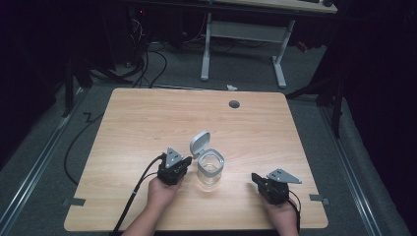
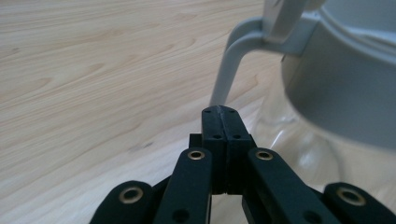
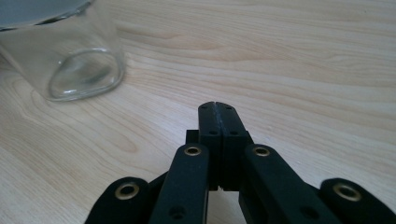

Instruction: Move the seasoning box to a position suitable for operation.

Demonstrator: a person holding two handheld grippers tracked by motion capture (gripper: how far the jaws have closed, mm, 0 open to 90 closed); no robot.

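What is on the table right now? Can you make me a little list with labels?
table: bare light wood, a small round hole near the far edge
jar: clear glass, upright between the two grippers
lid: grey, flipped open, standing up behind the jar's mouth
left gripper: jaws shut, empty, close beside the jar
right gripper: jaws shut, empty, apart from the jar

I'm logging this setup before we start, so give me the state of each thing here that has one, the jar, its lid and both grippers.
glass jar: upright on the table, looks empty
lid: flipped open, standing up at the jar's far left rim, apparently hinged
left gripper: shut, holding nothing, close beside the jar
right gripper: shut, holding nothing, apart from the jar
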